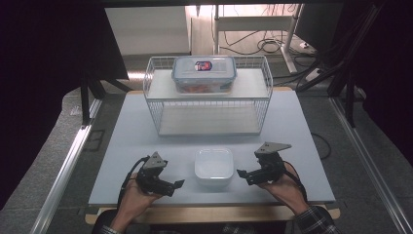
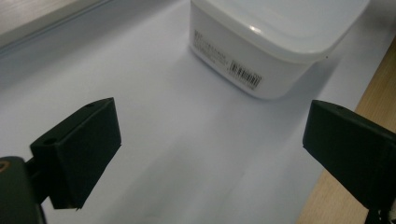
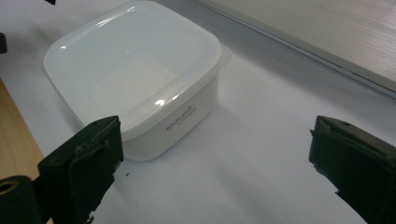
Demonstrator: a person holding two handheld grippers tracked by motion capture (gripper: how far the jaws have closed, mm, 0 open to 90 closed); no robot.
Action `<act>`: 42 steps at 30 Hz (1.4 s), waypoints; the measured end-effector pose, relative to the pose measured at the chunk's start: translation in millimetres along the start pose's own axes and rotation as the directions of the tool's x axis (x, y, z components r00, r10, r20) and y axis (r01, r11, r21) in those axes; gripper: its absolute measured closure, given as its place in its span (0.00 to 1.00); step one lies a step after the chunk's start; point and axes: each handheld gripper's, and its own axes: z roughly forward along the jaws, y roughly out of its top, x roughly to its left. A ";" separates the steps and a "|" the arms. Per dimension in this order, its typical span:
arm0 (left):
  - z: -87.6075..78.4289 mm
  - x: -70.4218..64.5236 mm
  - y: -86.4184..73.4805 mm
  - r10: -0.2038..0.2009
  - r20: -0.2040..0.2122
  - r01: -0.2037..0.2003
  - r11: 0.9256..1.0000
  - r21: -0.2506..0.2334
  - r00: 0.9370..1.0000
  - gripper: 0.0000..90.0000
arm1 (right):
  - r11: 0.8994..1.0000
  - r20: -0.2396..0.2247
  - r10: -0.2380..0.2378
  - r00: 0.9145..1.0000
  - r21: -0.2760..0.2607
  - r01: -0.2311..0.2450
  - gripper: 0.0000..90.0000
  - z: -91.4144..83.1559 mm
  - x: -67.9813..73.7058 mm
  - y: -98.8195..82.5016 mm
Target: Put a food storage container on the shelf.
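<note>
Left gripper: nearest the tabletop's front edge, left of the white container; jaws spread wide, nothing between them, tips aimed at the container's left wall.
Right gripper: right of the white container, level with it; jaws spread wide and empty, tips turned toward its right wall.
White container: on the tabletop between both grippers, touching neither; square, rounded corners, closed with a translucent lid, barcode label on one wall.
Handling, judged: probably light thin plastic, fairly stiff yet smooth and glossy, so prone to slip; best taken on two opposite walls just under the projecting lid rim.
Wire rack: behind the white container, toward the far edge.
Clear box: atop the wire rack, lid clipped on, reddish contents inside.
</note>
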 end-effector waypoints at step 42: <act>51.0 11.4 41.1 -0.202 0.322 0.184 0.979 0.087 0.925 0.36 | 0.972 -0.242 0.210 0.947 0.160 -0.174 0.46 36.5 0.1 18.1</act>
